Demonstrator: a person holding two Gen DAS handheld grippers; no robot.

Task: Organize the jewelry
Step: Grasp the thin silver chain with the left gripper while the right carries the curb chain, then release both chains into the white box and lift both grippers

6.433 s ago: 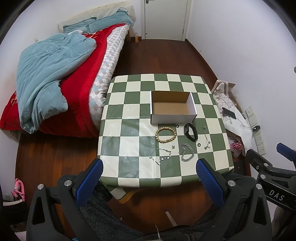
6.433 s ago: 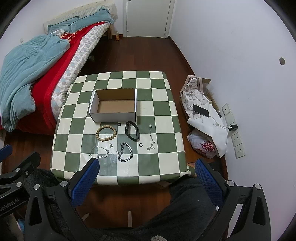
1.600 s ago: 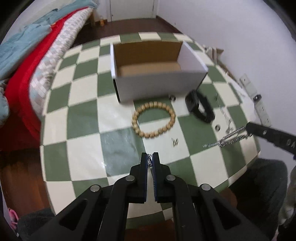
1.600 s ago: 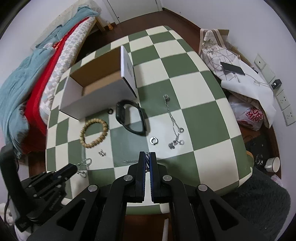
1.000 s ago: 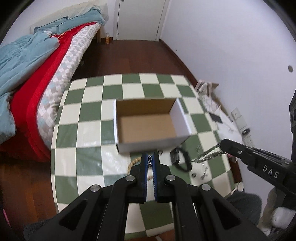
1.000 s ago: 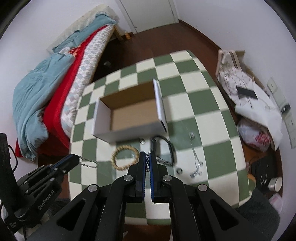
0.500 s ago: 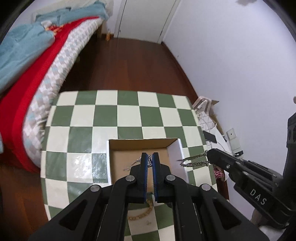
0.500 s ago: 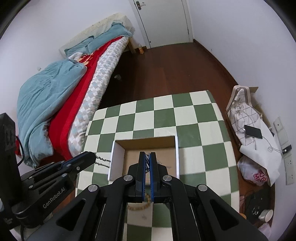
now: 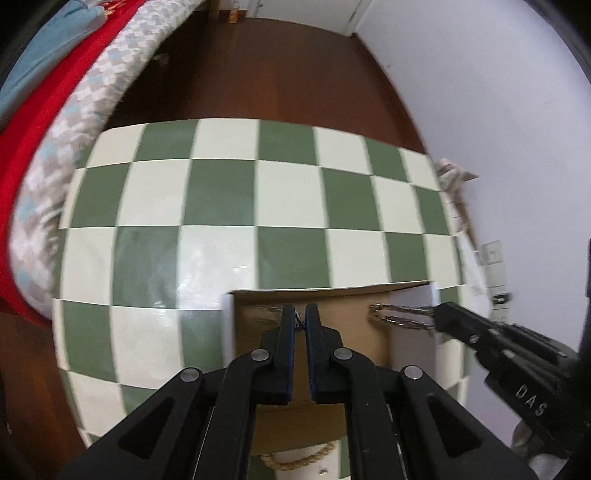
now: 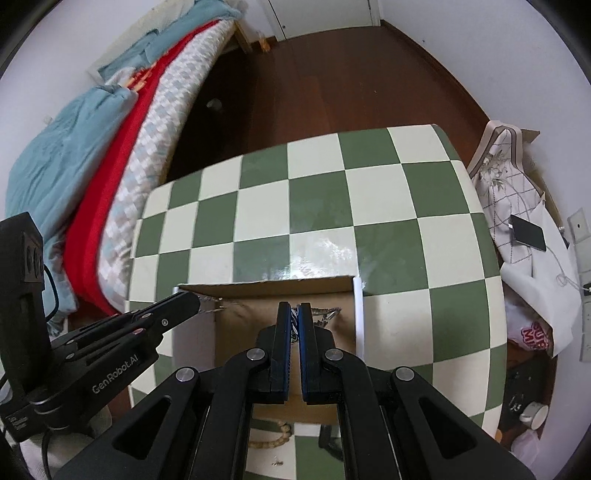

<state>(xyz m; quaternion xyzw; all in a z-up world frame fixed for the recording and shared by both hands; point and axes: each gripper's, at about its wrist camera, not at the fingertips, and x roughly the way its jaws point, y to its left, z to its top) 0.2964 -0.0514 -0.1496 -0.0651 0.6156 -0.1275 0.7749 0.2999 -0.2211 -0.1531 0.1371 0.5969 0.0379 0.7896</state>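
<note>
A home bedroom: a bed (image 10: 122, 155) with a red cover and a blue blanket (image 10: 55, 162), dark wood floor (image 10: 332, 81), white door (image 10: 321, 14), and a green-and-white checked tabletop (image 10: 332, 206).

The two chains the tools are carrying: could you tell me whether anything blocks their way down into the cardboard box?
Nothing visible does. The silver chain in the right tool and the thin chain in the left tool both hang over the open cardboard box.
</note>
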